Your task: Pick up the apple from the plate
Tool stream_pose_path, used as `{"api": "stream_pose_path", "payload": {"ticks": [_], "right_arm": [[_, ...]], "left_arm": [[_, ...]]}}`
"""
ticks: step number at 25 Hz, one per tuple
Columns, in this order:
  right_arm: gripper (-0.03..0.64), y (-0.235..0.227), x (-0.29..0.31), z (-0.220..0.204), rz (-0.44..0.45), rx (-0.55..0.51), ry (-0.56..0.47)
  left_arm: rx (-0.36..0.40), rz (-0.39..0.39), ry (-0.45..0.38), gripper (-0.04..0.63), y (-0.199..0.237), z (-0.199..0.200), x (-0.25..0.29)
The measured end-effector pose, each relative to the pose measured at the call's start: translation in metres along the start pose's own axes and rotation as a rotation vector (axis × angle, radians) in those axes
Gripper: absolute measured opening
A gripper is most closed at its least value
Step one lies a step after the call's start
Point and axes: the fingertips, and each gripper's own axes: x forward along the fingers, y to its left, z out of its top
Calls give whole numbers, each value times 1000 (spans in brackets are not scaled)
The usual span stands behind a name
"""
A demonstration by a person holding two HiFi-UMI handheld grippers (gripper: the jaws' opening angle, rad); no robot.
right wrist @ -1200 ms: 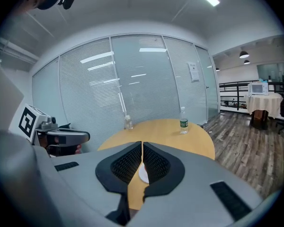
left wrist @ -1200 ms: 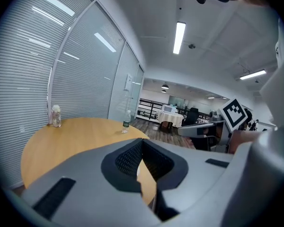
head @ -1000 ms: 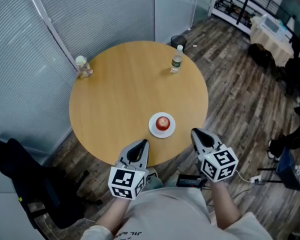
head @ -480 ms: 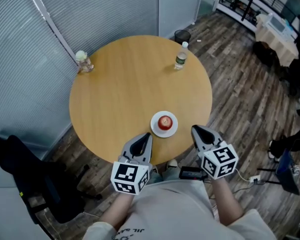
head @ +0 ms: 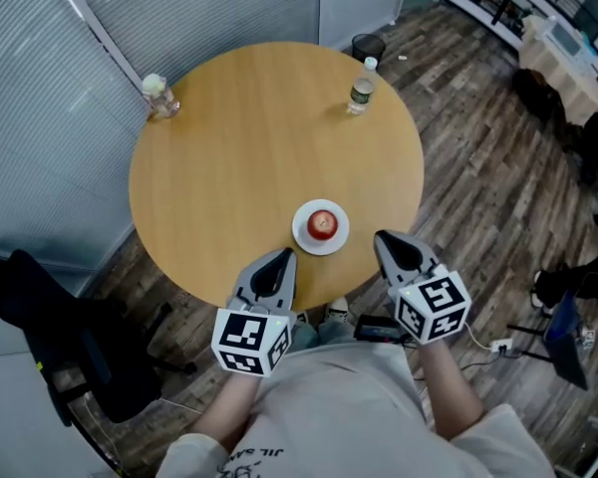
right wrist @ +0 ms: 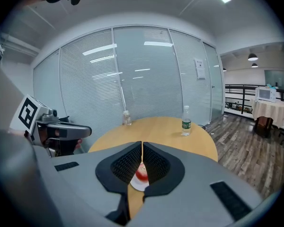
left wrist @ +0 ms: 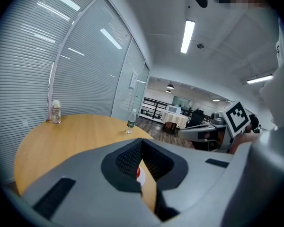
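On the round table (head: pixel 237 147), near edge on our side: white plate (head: pixel 301 235), red apple (head: pixel 322 223) sitting on it, roughly centred. Apple untouched, not lifted.

Left gripper (head: pixel 281 256): we read the jaws as closed tip to tip in the left gripper view, nothing between the pads. Apple and plate only show beyond them, through the slot below the tips. In the head view its tip sits at the table edge, just down-left of the plate, apart from it.

Right gripper (head: pixel 384 238): jaws fully together, nothing gripped. Right gripper view shows apple and plate through the gap under the tips, further out on the table, so it's lined up on the apple but clear of it. In the head view its tip is off the table edge, over the wood floor (head: pixel 478 197), to the right of the plate.

We hold both grippers pointing forward and slightly down, plate between and ahead of them.

Also on the table, far side, well apart from the plate: bottle (head: pixel 360 90) with green label at right, small jar (head: pixel 157 96) at left by the blinds (head: pixel 40 108). Black bin (head: pixel 368 45) on the floor past the table. Dark chair (head: pixel 50 332) at lower left.
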Motion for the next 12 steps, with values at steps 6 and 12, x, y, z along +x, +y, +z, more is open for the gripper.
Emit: {"api": "stream_pose_path", "payload": {"ticks": [6,12], "right_arm": [[32,1,11,-5,16,14,12],[32,0,24,-11,25,-11,47]], "left_arm": [[-10,6,17,3,5,-6,6],[-10,12,42,3,10,-10,15]]}}
